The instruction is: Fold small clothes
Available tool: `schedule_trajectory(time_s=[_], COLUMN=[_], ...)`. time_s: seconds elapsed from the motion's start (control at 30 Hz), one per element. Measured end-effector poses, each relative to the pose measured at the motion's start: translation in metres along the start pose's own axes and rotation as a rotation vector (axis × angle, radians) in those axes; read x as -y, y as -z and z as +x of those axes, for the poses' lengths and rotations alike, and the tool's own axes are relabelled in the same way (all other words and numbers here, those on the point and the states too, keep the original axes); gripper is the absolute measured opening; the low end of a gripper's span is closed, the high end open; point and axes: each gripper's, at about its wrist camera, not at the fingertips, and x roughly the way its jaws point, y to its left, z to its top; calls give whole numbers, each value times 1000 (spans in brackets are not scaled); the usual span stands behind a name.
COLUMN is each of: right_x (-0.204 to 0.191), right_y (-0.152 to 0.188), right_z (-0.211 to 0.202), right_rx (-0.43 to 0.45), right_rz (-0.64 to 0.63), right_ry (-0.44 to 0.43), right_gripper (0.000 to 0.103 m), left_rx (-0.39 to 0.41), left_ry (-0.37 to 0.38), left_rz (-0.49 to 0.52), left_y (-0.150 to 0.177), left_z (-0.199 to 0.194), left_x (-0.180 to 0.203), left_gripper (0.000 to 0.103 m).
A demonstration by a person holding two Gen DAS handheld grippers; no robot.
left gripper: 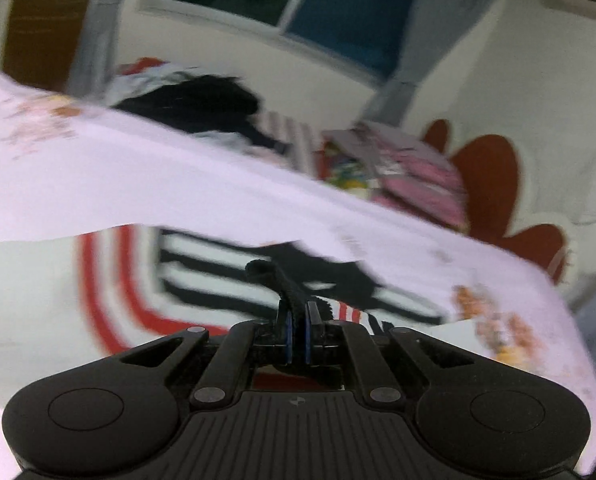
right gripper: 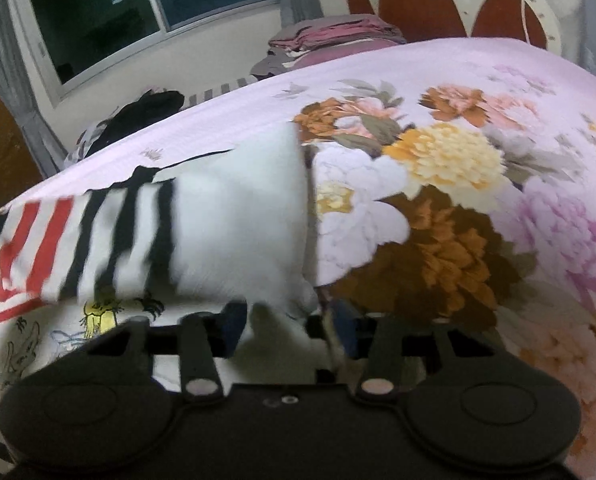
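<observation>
Small striped garment (left gripper: 201, 276), white with black bars and red bands, is the thing being folded, and in the left wrist view it lies spread on the pale floral bedspread (left gripper: 177, 184), just ahead of the fingers. The left gripper (left gripper: 296, 320) has its jaws drawn nearly together on a dark strip of fabric, a black edge or trim of the garment that stands up between the blue pads; the view is blurred, so exactly which part of the hem this is I cannot tell. Further back on the bed sit a dark heap of clothes (left gripper: 201, 100) and a pink folded stack (left gripper: 418, 168).

In the right wrist view the same garment (right gripper: 225, 232) drapes from the gripper across the bedspread (right gripper: 478, 92), its white part nearest, black stripes and red bands off to the left, over a white piece printed with cartoon figures (right gripper: 97, 316). The right gripper (right gripper: 287, 330) stands moderately wide with white cloth bunched between the jaws; whether the pads truly pinch it is unclear.

By the look of it the cloth is light, limp and thin, likely to sag and slip from a loose pinch, so it is best taken at hems or corners, both held taut
</observation>
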Motion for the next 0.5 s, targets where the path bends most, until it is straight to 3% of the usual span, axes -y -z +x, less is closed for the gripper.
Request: schedule_trajectory(time_s=[0.13, 0.37, 0.43, 0.5], right_x=[-3, 16, 15, 19], right_y=[2, 6, 7, 8], right_z=[2, -3, -10, -23], right_rx=[-9, -27, -30, -9], right_rz=[-23, 32, 15, 14], right_ry=[3, 22, 19, 8], right_gripper=[20, 14, 18, 28], left_rx=[-66, -169, -156, -110], left_ry=[-81, -119, -146, -162], left_rz=[-37, 5, 21, 21], left_y=[19, 41, 39, 35], left_z=[22, 50, 46, 36], left_x=[-31, -28, -30, -31], left_gripper=[5, 5, 5, 5])
